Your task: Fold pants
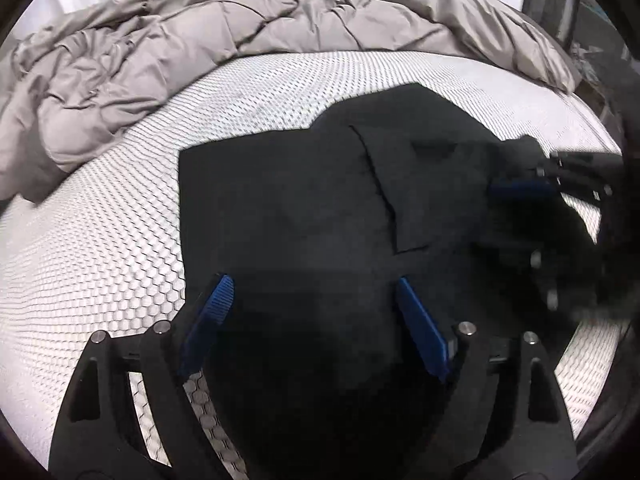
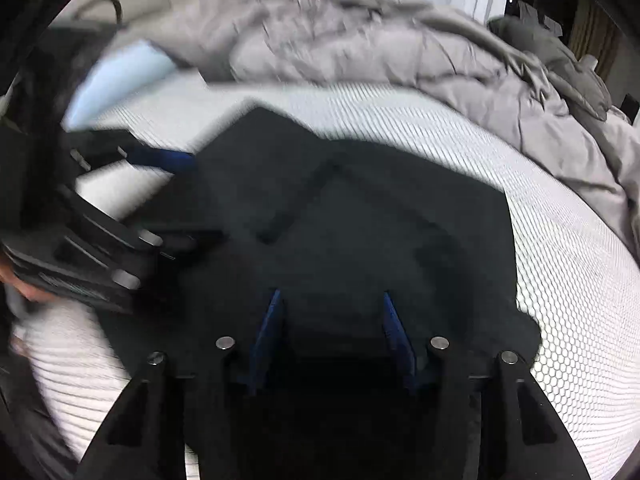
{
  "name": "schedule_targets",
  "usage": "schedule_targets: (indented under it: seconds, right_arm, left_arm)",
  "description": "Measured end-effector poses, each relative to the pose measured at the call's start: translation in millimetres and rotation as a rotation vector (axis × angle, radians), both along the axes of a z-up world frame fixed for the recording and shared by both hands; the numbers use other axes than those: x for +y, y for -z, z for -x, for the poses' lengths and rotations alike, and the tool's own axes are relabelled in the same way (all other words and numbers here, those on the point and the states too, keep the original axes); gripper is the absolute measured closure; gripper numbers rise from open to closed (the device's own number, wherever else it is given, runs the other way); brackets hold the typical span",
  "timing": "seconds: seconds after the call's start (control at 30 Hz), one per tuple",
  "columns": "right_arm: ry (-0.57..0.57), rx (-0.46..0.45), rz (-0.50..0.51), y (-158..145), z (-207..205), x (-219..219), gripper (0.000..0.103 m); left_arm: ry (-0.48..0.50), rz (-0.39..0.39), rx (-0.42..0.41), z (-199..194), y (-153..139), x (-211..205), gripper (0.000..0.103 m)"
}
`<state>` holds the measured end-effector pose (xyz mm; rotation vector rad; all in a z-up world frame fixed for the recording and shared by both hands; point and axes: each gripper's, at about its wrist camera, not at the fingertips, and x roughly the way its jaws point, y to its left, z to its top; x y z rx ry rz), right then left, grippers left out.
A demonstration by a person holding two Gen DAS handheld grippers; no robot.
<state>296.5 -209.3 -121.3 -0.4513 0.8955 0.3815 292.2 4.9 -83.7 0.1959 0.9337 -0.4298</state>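
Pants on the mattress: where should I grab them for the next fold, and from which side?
Probably the near edge of the pants, straight below the open left gripper. The cloth lies flat on the mattress, so come down from above and pinch the edge. The right gripper looks open too.

The pants [image 1: 304, 208] are matt black cloth, lying on a mattress [image 1: 100, 248] of white honeycomb-textured fabric beside a crumpled, faintly sheeny grey duvet [image 1: 168, 40], while the fingers [image 1: 212, 312] carry ribbed blue pads on matt black plastic.
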Motion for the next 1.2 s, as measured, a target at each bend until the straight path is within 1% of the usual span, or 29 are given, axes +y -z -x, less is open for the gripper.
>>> schedule_targets:
  seconds: [0.03,0.1,0.17,0.23,0.27,0.33,0.37,0.4,0.43,0.47,0.5,0.53,0.57,0.6,0.63,0.67,0.7,0.77,0.8,0.83,0.9,0.93,0.97,1.03,1.07,1.1,1.13,1.17,1.2]
  right_arm:
    - [0.000,-0.012,0.036,0.5,0.2,-6.6,0.053]
    - [0.006,0.014,0.025,-7.1,4.5,-24.7,0.055]
    - [0.001,0.014,0.023,-11.1,12.0,-35.2,0.057]
    - [-0.002,0.012,0.034,-15.5,18.7,-36.3,0.056]
    - [0.000,0.012,0.020,-21.0,21.1,-36.6,0.056]
    - [-0.008,-0.006,-0.076,-40.4,23.1,-37.8,0.055]
    - [-0.004,-0.035,-0.122,-49.3,20.8,-36.9,0.053]
    - [0.011,-0.062,-0.142,-52.0,15.7,-33.2,0.043]
    - [0.040,-0.084,-0.148,-52.1,3.7,-26.8,0.037]
    - [0.058,-0.083,-0.151,-48.6,-7.0,-22.0,0.033]
    - [0.070,-0.060,-0.154,-41.3,-18.1,-17.6,0.033]
    - [0.073,-0.012,-0.149,-29.8,-28.0,-13.7,0.033]
    - [0.078,0.018,-0.121,-19.0,-31.3,-11.7,0.034]
    - [0.075,0.025,-0.085,-10.0,-33.3,-12.0,0.035]
    - [0.070,0.020,-0.063,-7.2,-31.6,-16.7,0.035]
    - [0.061,0.017,-0.074,-10.1,-27.4,-23.7,0.036]
    - [0.056,0.020,-0.091,-14.2,-23.2,-30.1,0.038]
    - [0.055,0.016,-0.125,-24.1,-8.9,-48.4,0.038]
    - [0.064,0.003,-0.128,-28.4,-2.3,-57.9,0.037]
    - [0.081,-0.003,-0.151,-33.9,6.7,-71.4,0.035]
    - [0.128,0.020,-0.259,-41.5,13.7,-99.0,0.021]
    - [0.166,0.038,-0.340,-43.0,15.1,-115.5,0.020]
    - [0.198,0.062,-0.393,-41.7,13.5,-126.1,0.020]
    - [0.248,0.123,-0.502,-33.0,4.2,-140.4,0.020]
    - [0.253,0.149,-0.539,-27.2,0.2,-142.2,0.021]
    - [0.258,0.174,-0.568,-19.7,-8.2,-142.6,0.023]
    - [0.268,0.191,-0.576,-10.6,-16.2,-140.3,0.028]
    - [0.264,0.198,-0.587,-4.7,-21.2,-137.6,0.044]
    - [0.260,0.209,-0.612,-1.9,-24.2,-136.0,0.057]
  left_arm:
    - [0.015,0.006,-0.003,0.7,1.5,3.5,0.017]
    - [0.020,0.014,0.008,0.4,0.4,7.8,0.014]
    - [0.011,0.000,0.014,2.0,-0.5,6.3,0.014]
    - [0.001,-0.015,0.022,3.5,-8.6,3.6,0.018]
    - [-0.006,-0.011,0.020,4.2,-16.6,3.5,0.023]
    - [-0.028,0.030,-0.043,4.0,-40.1,4.1,0.024]
    - [-0.060,0.054,-0.079,1.7,-48.9,5.3,0.024]
    - [-0.096,0.064,-0.091,-4.1,-51.4,5.6,0.024]
    - [-0.129,0.058,-0.082,-10.1,-48.6,4.9,0.024]
    - [-0.152,0.047,-0.065,-15.7,-42.4,3.7,0.024]
    - [-0.173,0.033,-0.040,-22.4,-33.0,2.6,0.024]
    - [-0.192,0.014,-0.007,-30.0,-20.7,2.1,0.023]
    - [-0.213,0.015,0.018,-35.5,-9.0,4.3,0.019]
    - [-0.232,0.042,0.034,-37.6,-2.5,9.4,0.014]
    - [-0.242,0.059,0.039,-39.0,0.1,13.2,0.012]
    - [-0.255,0.074,0.047,-37.5,-0.6,18.6,0.010]
    - [-0.262,0.077,0.059,-35.7,-2.0,22.5,0.010]
    - [-0.276,0.103,0.100,-26.9,-8.2,34.1,0.011]
    - [-0.291,0.098,0.095,-18.2,-13.8,41.1,0.012]
    - [-0.299,0.094,0.081,-12.5,-16.3,45.1,0.012]
    - [-0.317,0.126,0.045,10.7,-21.5,58.2,0.012]
    - [-0.327,0.173,0.061,20.0,-19.2,66.4,0.012]
    - [-0.330,0.203,0.080,20.1,-16.6,72.3,0.012]
    - [-0.360,0.288,0.130,27.3,-5.3,81.4,0.016]
    - [-0.371,0.297,0.141,28.0,0.0,81.9,0.024]
    - [-0.373,0.292,0.149,27.1,6.5,82.7,0.025]
    - [-0.367,0.286,0.139,27.0,8.8,82.0,0.026]
    - [-0.365,0.288,0.134,27.7,9.3,81.0,0.035]
    - [-0.355,0.299,0.138,27.3,9.4,80.2,0.048]
